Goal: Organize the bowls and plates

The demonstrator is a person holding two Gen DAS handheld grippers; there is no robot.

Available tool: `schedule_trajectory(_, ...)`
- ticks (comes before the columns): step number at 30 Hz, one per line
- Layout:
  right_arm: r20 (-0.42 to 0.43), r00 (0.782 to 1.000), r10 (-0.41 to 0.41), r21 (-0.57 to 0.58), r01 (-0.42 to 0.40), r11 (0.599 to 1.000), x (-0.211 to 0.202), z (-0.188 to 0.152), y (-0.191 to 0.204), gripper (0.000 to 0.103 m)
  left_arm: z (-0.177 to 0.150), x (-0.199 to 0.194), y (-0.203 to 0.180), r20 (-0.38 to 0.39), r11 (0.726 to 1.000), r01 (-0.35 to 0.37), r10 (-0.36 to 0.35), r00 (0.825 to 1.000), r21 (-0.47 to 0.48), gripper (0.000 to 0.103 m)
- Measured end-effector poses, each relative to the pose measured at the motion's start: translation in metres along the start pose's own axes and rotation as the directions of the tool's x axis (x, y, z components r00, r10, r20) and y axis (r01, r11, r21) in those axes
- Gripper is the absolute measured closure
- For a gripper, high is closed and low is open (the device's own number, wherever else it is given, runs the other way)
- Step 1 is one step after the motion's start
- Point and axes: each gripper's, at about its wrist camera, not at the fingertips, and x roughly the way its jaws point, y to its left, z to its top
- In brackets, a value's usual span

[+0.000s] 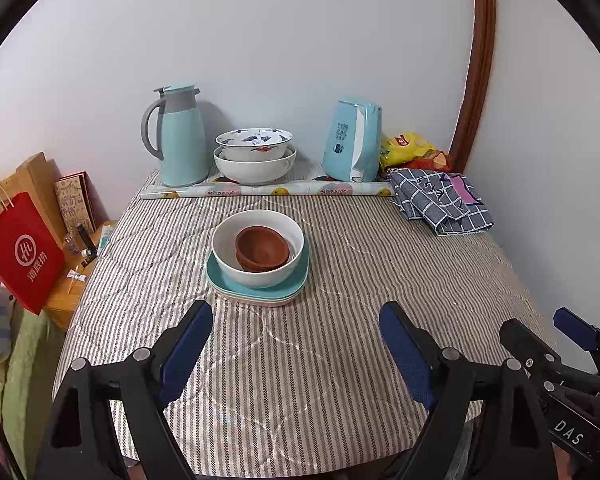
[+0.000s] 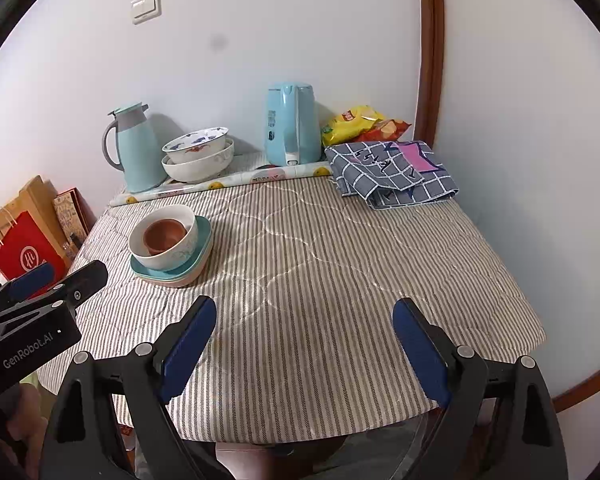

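Jaws wide, both grippers | white bowl (image 1: pixel 257 256) holds brown bowls (image 1: pixel 262 249), seemingly two

A grey-and-white striped quilted tablecloth (image 1: pixel 340 280) is covering the table. Terracotta-brown bowls (image 1: pixel 262 248) are sitting in a white bowl (image 1: pixel 256 270) on teal and pink plates (image 1: pixel 256 294). A blue-and-white checked cloth (image 2: pixel 396 174) is lying beside a pale blue kettle (image 2: pixel 290 124).

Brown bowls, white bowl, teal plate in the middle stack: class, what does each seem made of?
Brown bowls: likely unglazed clay, matte reddish surface. White bowl: probably glazed ceramic, smooth, faintly glossy wall. Teal plate: possibly plastic or melamine, thin, even, matte rim.
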Motion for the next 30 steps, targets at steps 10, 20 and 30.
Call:
schedule_trajectory(10, -0.003, 1.0, -0.002, 0.003, 0.002, 1.0, 0.0009, 0.0017, 0.0007, 0.014, 0.0, 0.0001, -0.0004, -0.001, 1.0, -0.001, 0.001, 1.0, 0.002, 0.018)
schedule_trajectory(20, 0.0, 1.0, -0.004, 0.003, 0.004, 1.0, -0.0003, 0.0027, 0.0005, 0.014, 0.0008, -0.0005, -0.0005, -0.001, 1.0, 0.0, 0.0, 1.0, 0.005, 0.018)
schedule_trajectory(30, 0.004, 1.0, -0.003, 0.003, 0.003, 1.0, -0.0016, 0.0032, 0.0006, 0.014, 0.0015, -0.0009, -0.001, -0.001, 1.0, 0.006, -0.006, 1.0, 0.011, 0.018)
